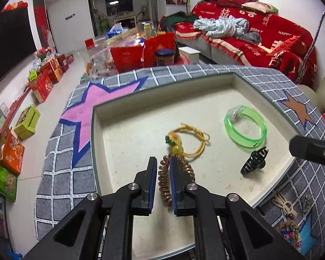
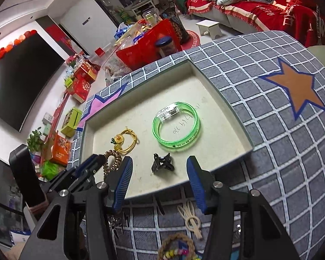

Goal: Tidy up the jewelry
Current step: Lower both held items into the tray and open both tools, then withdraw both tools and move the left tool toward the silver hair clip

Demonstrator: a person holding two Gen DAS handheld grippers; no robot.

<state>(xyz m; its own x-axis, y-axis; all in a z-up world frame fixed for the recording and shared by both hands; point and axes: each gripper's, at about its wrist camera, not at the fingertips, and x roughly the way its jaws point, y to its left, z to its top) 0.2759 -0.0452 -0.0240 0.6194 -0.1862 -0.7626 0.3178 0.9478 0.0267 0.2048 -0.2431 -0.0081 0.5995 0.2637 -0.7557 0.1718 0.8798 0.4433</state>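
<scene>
A cream tray lies on a grey checked mat. In it are a green bangle, a yellow cord charm, a black hair claw and a brown spiral hair tie. My left gripper is shut on the near-left side of the spiral hair tie, low over the tray. My right gripper is open and empty, hovering over the tray's near edge just behind the hair claw; its tip shows in the left wrist view.
On the mat in front of the tray lie a cream hair clip, a beaded bracelet and a small dark metal piece. Beyond the mat stand red bags, gift boxes and a red sofa.
</scene>
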